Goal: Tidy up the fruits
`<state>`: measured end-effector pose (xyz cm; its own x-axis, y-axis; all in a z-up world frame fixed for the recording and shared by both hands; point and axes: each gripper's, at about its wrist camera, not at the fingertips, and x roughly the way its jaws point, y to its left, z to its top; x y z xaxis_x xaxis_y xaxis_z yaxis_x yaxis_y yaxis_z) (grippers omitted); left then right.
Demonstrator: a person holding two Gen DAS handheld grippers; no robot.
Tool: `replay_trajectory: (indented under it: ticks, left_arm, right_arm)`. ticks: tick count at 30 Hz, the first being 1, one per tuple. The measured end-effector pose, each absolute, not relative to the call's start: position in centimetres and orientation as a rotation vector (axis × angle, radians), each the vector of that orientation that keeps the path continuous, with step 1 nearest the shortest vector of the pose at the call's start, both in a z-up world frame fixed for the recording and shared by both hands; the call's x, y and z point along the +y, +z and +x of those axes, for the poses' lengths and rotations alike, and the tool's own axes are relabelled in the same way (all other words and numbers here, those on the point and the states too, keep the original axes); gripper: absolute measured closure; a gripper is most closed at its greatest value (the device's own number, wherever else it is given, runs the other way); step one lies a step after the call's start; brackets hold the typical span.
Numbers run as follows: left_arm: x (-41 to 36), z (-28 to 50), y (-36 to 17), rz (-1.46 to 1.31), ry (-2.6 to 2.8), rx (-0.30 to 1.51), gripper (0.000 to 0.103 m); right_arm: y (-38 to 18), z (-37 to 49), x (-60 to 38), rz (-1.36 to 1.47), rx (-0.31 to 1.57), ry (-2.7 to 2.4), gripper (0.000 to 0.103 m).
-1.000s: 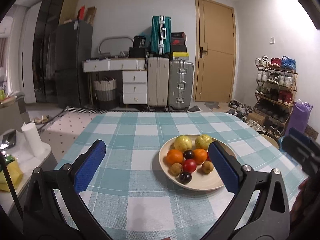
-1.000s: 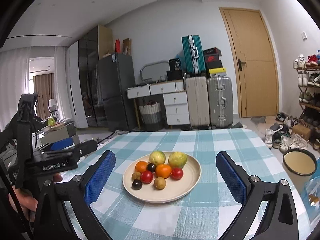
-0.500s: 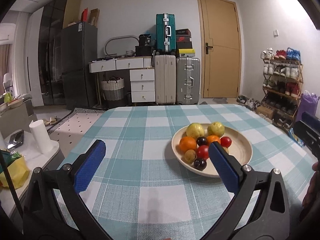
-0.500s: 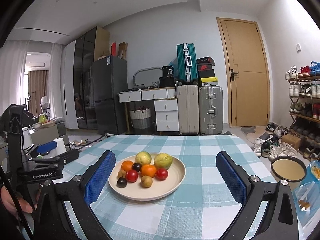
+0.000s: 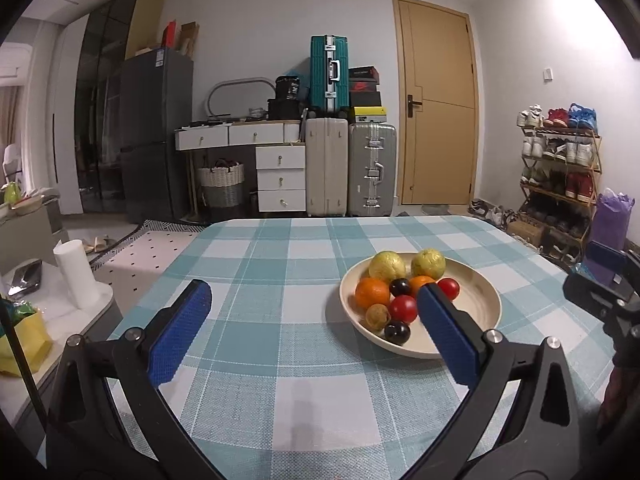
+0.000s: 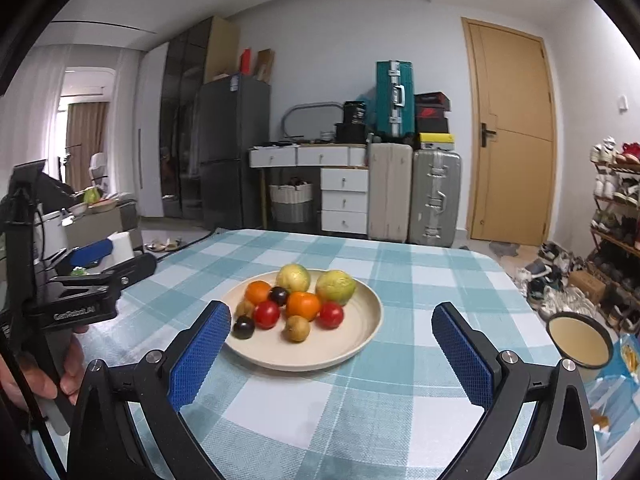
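Observation:
A cream plate [image 6: 360, 332] on the checked tablecloth [image 6: 400, 408] holds two green-yellow guavas [image 6: 335, 287], two oranges [image 6: 303, 305], two red tomatoes [image 6: 267, 314], dark plums [image 6: 243, 327] and small brown fruits [image 6: 296, 328]. The plate also shows in the left wrist view [image 5: 476, 300]. My right gripper [image 6: 331, 356] is open and empty, just short of the plate. My left gripper [image 5: 312, 332] is open and empty, with the plate behind its right finger [image 5: 448, 336]. The left gripper's body shows at the left of the right wrist view [image 6: 80, 300].
A round enamel bowl [image 6: 580, 346] and a blue plastic bag [image 6: 616, 392] sit at the table's right edge. A white roll [image 5: 76, 272] stands on a side table to the left. Suitcases, drawers, a fridge and a shoe rack line the room behind.
Both grippers have tilted and shifted: the plate has slid right in the left wrist view, then back a little, and sits closer in the right wrist view. Both stay open.

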<state>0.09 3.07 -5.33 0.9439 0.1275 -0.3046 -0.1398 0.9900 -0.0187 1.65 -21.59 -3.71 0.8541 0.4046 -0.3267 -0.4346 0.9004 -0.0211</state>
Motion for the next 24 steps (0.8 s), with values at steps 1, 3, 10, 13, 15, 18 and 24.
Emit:
replay_trajectory:
  ticks: [1,3,10,13,15,18,24]
  left_arm:
    - [3.15,0.02,-5.32,-0.044,0.138,0.306,0.000]
    - [3.12,0.10,-5.41,-0.042,0.136,0.306,0.000]
    - [3.23,-0.04,-5.33,-0.044,0.139,0.306,0.000]
    - [3.21,-0.02,-5.34,-0.043,0.138,0.305,0.000]
    - [3.23,-0.01,-5.33,-0.044,0.140,0.304,0.000]
    - [3.24,-0.03,-5.33,-0.044,0.139,0.305,0.000]
    - [3.23,-0.02,-5.33,-0.043,0.139,0.305,0.000]
  right_arm:
    - [-3.70,1.69,-21.67,-0.091,0.324,0.439,0.000]
    - [-3.72,1.76,-21.66,-0.090,0.327,0.439,0.000]
    - [-3.67,1.75,-21.36,-0.097,0.325,0.439,0.000]
    - [-3.65,1.72,-21.37,-0.097,0.325,0.440,0.000]
    - [-3.65,1.61,-21.36,-0.100,0.323,0.440,0.000]
    - [-3.64,1.63,-21.38,-0.099,0.324,0.440,0.000]
    - [-3.65,1.62,-21.38,-0.099,0.323,0.440,0.000]
